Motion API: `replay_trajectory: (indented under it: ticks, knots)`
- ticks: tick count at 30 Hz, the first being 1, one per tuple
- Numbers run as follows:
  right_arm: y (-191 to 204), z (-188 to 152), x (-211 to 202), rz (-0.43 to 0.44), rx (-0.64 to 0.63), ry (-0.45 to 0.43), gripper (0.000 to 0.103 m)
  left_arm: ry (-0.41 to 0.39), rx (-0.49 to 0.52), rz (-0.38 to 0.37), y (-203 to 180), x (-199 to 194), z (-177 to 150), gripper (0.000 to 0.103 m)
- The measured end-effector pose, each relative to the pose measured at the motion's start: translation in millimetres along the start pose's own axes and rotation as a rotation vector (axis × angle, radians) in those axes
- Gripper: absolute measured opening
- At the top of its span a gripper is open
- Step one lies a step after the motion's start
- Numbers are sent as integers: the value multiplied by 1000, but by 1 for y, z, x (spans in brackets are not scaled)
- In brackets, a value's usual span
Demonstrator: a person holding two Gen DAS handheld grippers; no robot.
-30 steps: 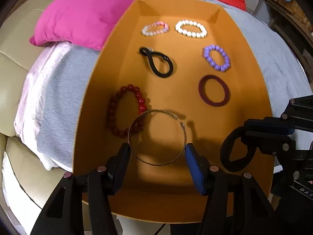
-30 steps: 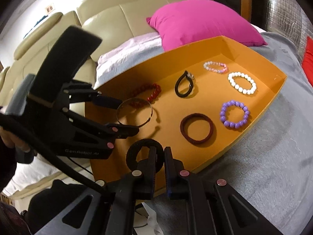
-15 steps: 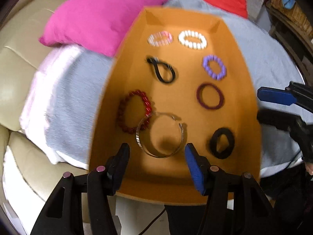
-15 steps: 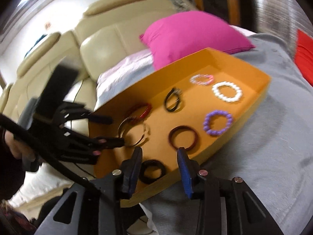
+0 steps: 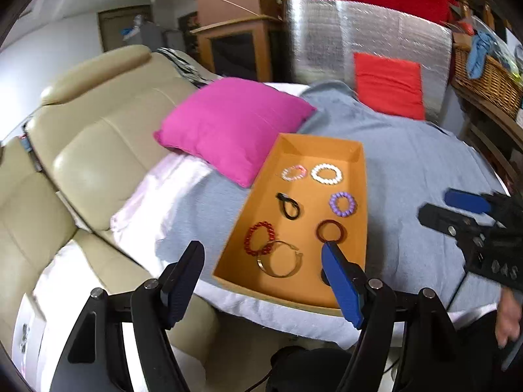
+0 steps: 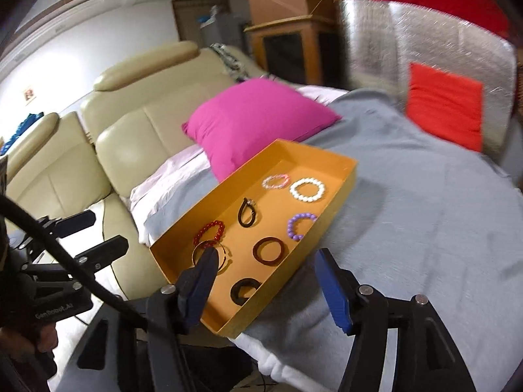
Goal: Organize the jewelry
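Both grippers have pulled up and back from the tray since a second ago, and the metal bangle and black band they were carrying now lie inside it. The left gripper [image 5: 261, 281] has its jaws wide and opening, nothing between them. The right gripper [image 6: 264, 281] is opening too, jaws apart and empty.

One orange tray [image 6: 340, 189] sits on the grey blanket [image 6: 425, 215], with eight pieces in it: a pink bead bracelet [image 6: 276, 181] at twelve o'clock, a white bead bracelet [image 6: 307, 189] at one, a purple bead bracelet [image 6: 300, 225] at three, a black loop [image 6: 246, 217] in the middle, a red bead bracelet [image 6: 209, 232] at nine, the metal bangle [image 5: 279, 259] touching it at eight, a maroon band [image 6: 268, 250] at five, the black band [image 6: 243, 290] at six. One pink cushion [image 6: 258, 121] lies beside the tray at eleven.
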State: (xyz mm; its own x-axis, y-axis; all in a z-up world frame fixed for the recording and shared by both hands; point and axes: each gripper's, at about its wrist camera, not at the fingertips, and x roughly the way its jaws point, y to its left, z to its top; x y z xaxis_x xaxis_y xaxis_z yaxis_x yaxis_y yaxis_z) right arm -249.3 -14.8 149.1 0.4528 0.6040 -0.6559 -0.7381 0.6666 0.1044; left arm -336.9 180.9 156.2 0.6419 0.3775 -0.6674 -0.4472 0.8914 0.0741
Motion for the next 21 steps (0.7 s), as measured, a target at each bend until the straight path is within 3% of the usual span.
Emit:
replay_trajectory:
  ticks: [5, 14, 21]
  knots:
    - [20, -3, -25, -105, 7, -10, 66, -52, -5, 126, 5, -20, -1, 77]
    - [39, -9, -47, -120, -6, -23, 66, -131, -54, 216, 20, -47, 2, 80]
    - [49, -9, -49, -118, -12, -29, 66, -152, -67, 218, 21, -56, 2, 82]
